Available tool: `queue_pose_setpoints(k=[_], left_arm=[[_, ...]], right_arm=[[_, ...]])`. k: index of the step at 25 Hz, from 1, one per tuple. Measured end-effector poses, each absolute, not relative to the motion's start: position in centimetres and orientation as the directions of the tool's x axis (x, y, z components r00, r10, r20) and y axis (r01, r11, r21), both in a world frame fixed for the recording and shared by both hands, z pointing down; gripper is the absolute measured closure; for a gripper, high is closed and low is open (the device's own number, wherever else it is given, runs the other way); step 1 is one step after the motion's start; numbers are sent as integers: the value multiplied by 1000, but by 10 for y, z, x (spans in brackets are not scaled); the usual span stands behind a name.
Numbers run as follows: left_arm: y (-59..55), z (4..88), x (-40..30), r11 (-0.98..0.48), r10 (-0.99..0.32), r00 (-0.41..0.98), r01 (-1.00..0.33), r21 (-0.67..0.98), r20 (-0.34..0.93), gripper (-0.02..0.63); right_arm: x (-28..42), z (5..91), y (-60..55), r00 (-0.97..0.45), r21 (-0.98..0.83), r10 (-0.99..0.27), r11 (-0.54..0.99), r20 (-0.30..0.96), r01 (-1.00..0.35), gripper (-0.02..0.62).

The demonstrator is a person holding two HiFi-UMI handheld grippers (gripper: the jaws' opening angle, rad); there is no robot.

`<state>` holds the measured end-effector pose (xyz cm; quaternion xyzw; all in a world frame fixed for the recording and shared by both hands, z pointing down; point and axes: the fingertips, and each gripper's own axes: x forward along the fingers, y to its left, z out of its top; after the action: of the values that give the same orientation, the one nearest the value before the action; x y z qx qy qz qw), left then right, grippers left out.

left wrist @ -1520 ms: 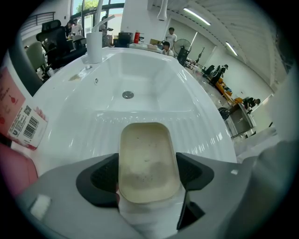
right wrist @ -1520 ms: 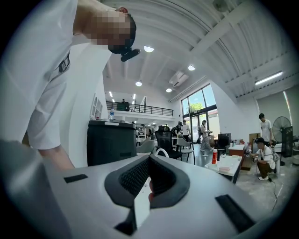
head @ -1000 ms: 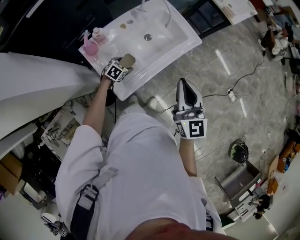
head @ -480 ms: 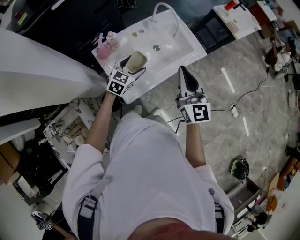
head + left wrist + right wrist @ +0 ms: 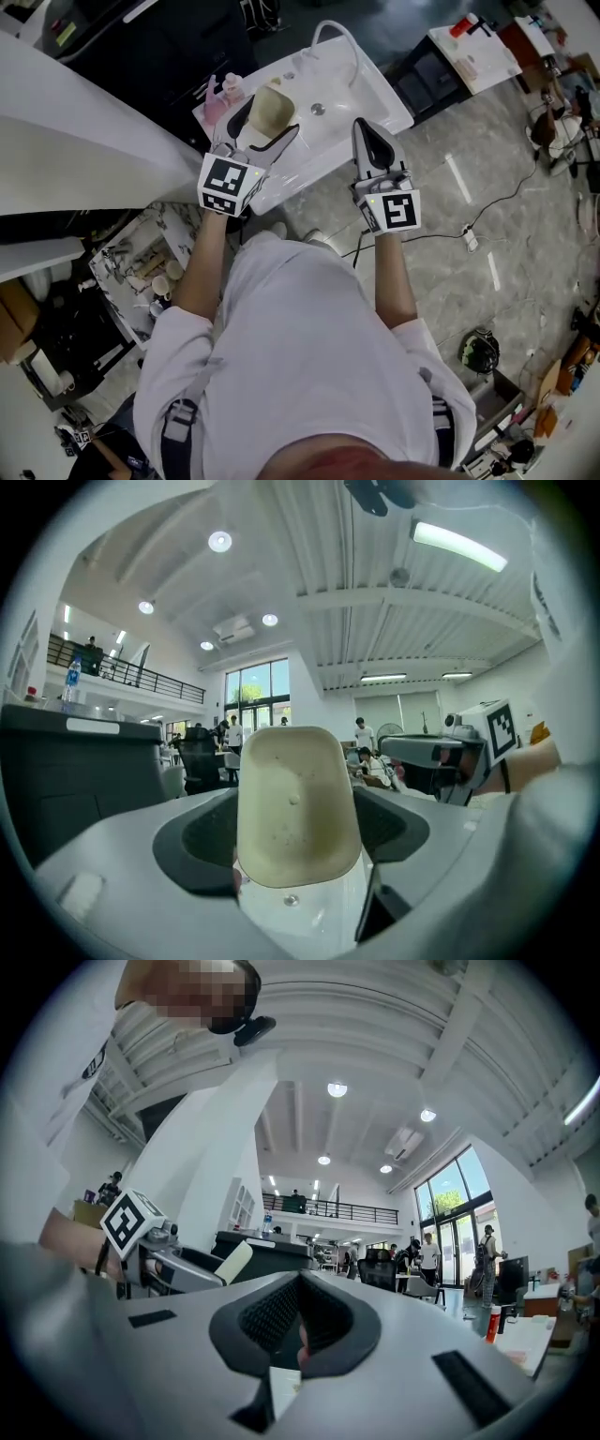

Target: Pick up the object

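Observation:
The object is a cream, rounded-rectangular piece like a small dish (image 5: 266, 105). It hangs above the white sink (image 5: 367, 86), and my left gripper (image 5: 267, 120) is shut on it. In the left gripper view the cream piece (image 5: 298, 808) fills the gap between the two dark pads and stands upright. My right gripper (image 5: 367, 133) hovers at the sink's front edge, jaws together with nothing in them. In the right gripper view its pads (image 5: 272, 1321) meet, and the left gripper (image 5: 173, 1267) with the cream piece (image 5: 232, 1262) shows to the left.
Pink bottles (image 5: 218, 103) stand at the sink's back left corner. A curved faucet (image 5: 336, 36) rises at the back and the drain (image 5: 318, 110) lies mid-basin. A cable and plug (image 5: 466, 239) lie on the marble floor. A cluttered shelf (image 5: 141, 267) sits lower left.
My left gripper has lifted the cream piece up off the sink's rim area and toward me. The right gripper has moved forward to the sink's front edge, still shut.

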<state>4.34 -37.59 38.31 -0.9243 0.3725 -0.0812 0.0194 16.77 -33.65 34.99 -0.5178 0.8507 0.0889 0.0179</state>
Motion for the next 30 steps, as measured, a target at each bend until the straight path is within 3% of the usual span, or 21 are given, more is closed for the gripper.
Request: queue_pose_setpoints(k=[13, 21, 30], left_arm=[[-360, 344, 28, -665, -747, 664, -745, -60, 31, 234], [-351, 326, 30, -635, -768, 637, -771, -50, -72, 233], [-342, 329, 45, -655, -750, 655, -755, -36, -89, 233]], right_arm=[[169, 316, -332, -475, 174, -863, 448, -173, -877, 595], [189, 341, -350, -443, 47, -896, 441, -41, -896, 595], [198, 347, -341, -443, 35, -895, 442, -47, -897, 594]])
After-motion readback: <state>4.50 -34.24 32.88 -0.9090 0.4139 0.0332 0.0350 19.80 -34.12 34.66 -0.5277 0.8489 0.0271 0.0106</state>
